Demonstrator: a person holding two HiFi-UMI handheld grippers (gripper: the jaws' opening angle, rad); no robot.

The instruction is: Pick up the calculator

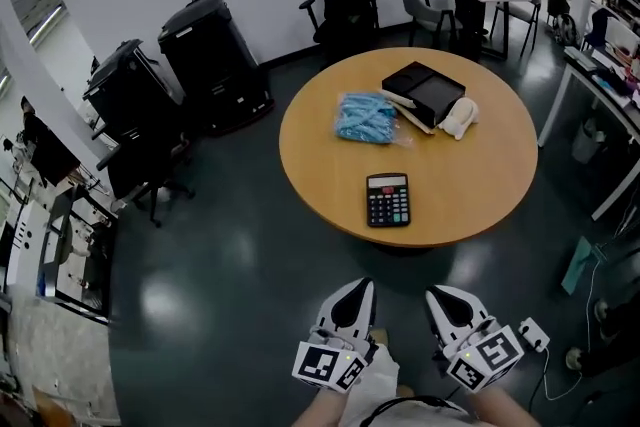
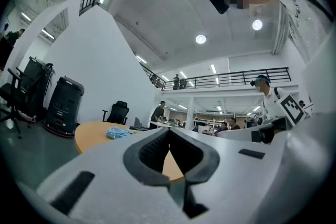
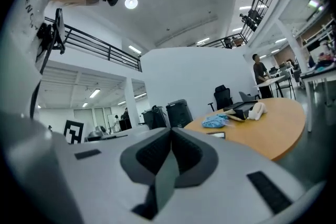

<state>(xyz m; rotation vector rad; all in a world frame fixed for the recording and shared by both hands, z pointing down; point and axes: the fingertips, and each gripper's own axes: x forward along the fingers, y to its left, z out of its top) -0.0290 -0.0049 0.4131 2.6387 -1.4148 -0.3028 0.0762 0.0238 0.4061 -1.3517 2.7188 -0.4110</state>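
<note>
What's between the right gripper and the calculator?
No object. In the head view, only dark floor and a bare strip of table separate the right gripper from the calculator.

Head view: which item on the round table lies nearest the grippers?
The black calculator, alone by the near edge; blue packet, black box and white object sit farther back.

Open dark floor (image 1: 250, 265) is lying between the left gripper (image 1: 355, 287), the right gripper (image 1: 440, 295) and the round table (image 1: 480, 205) at twelve o'clock. The calculator (image 1: 388, 200) is sitting alone near the table's close edge, bare wood surrounding it. A blue packet (image 1: 366, 118), black box (image 1: 425, 90) and white object (image 1: 459, 118) are crowding the far half, from eleven to one o'clock, well apart from it.
</note>
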